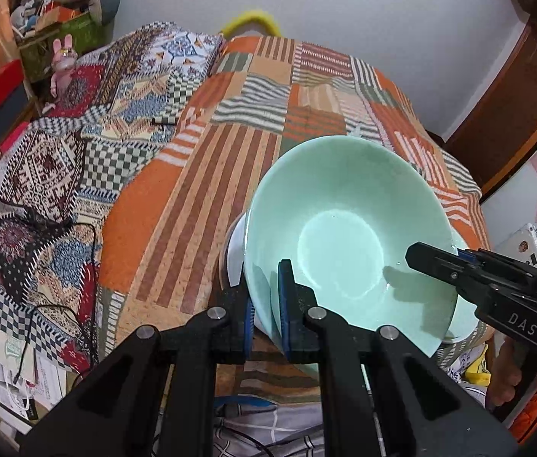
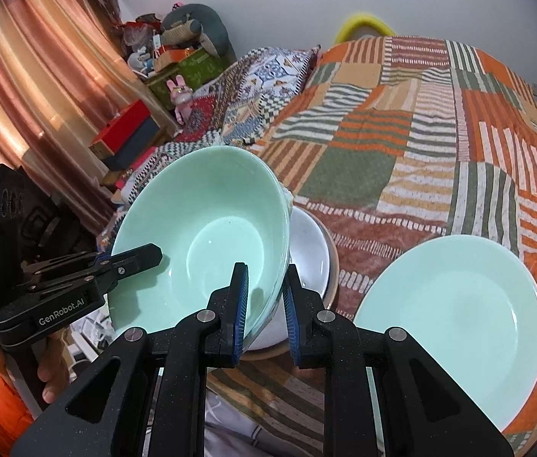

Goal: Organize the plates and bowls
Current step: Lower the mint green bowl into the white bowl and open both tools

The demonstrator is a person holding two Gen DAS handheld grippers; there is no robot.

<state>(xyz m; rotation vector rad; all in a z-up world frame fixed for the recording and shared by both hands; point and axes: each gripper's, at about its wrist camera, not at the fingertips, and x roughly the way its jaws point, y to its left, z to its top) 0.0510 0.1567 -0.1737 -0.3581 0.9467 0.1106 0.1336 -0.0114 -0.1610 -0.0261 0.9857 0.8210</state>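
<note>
Both grippers' fingers (image 1: 285,301) (image 2: 240,304) clamp the empty green bowl (image 1: 344,228) tilted over a white bowl (image 2: 308,251).

1. The left gripper (image 1: 267,306) was clamped on the near rim of a green bowl (image 1: 348,228).
2. The bowl was tilted above a white bowl (image 1: 233,245) on the striped quilt (image 1: 192,198).
3. The right gripper (image 1: 426,257) gripped the bowl's right rim.
</note>
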